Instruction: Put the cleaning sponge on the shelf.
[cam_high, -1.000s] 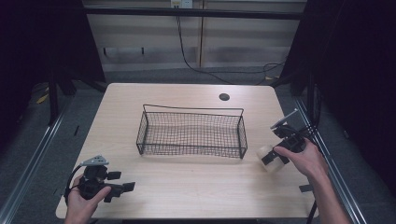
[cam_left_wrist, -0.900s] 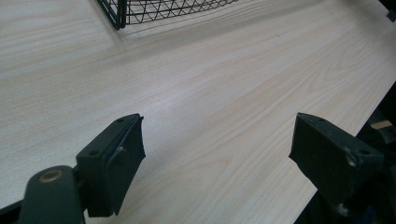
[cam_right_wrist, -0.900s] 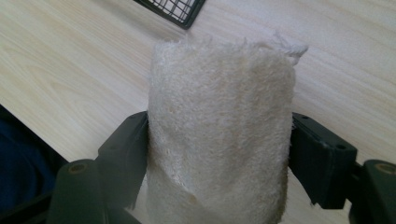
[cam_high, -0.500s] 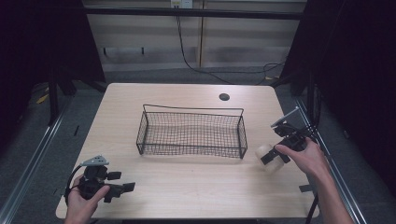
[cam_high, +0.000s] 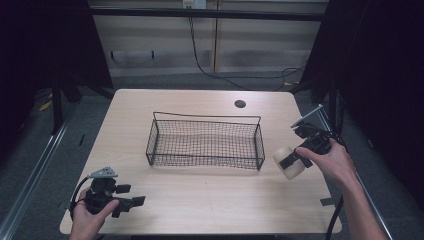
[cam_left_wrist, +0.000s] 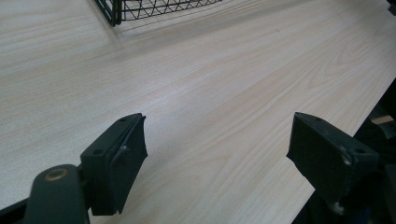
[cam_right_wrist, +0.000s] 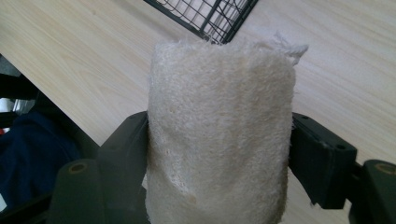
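The wooden table (cam_high: 210, 210) carries a black wire basket (cam_high: 205, 141) at its middle. Just right of the basket, lifted off the tabletop, a cream loofah roll (cam_high: 289, 162) sits clamped between the jaws of the right gripper (cam_high: 290, 161), both pads pressing its sides. At the near left corner the left gripper (cam_high: 131, 204) rests low with its jaws spread wide and nothing between them

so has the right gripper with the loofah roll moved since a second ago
Yes, slightly. In the high view the right gripper, shut on the loofah roll, has shifted a little up the picture against the basket corner.
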